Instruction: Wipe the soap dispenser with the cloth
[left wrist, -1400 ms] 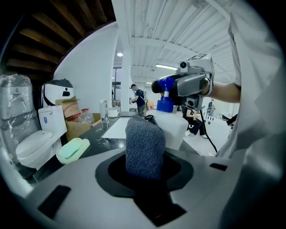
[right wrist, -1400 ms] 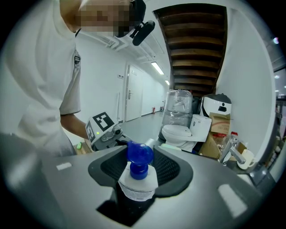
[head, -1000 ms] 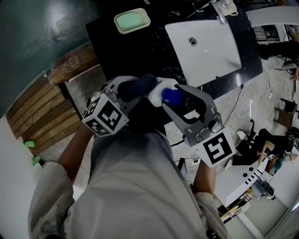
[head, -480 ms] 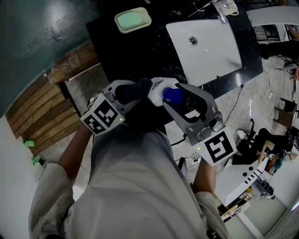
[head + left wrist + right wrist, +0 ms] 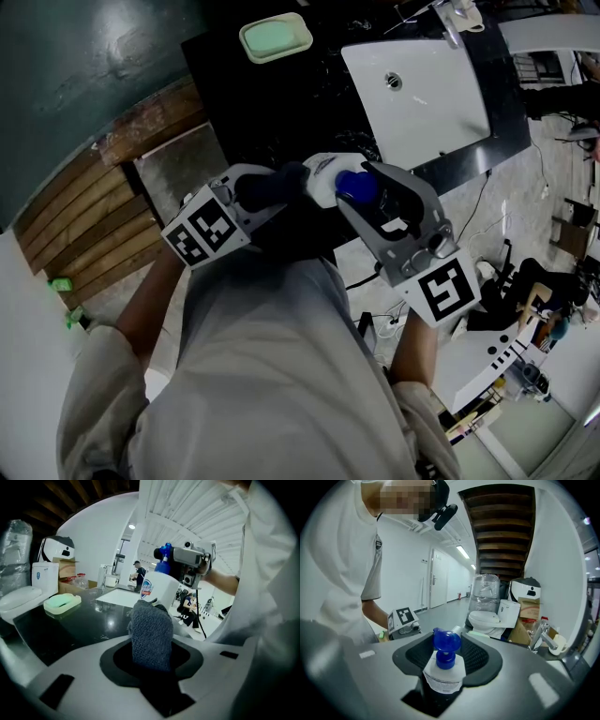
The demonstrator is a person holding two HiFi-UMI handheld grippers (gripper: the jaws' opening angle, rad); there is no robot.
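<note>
Gripping soap dispenser (image 5: 443, 667) in right gripper (image 5: 445, 679); left gripper (image 5: 151, 644) clamps cloth (image 5: 151, 632) against it.

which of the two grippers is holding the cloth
The left gripper: it is shut on the grey cloth. The right gripper holds the white soap dispenser with the blue pump instead.

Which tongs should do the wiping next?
Left. The left tongs hold the cloth right beside the soap dispenser, so they can probably rub it. The right tongs are busy gripping the dispenser.
</note>
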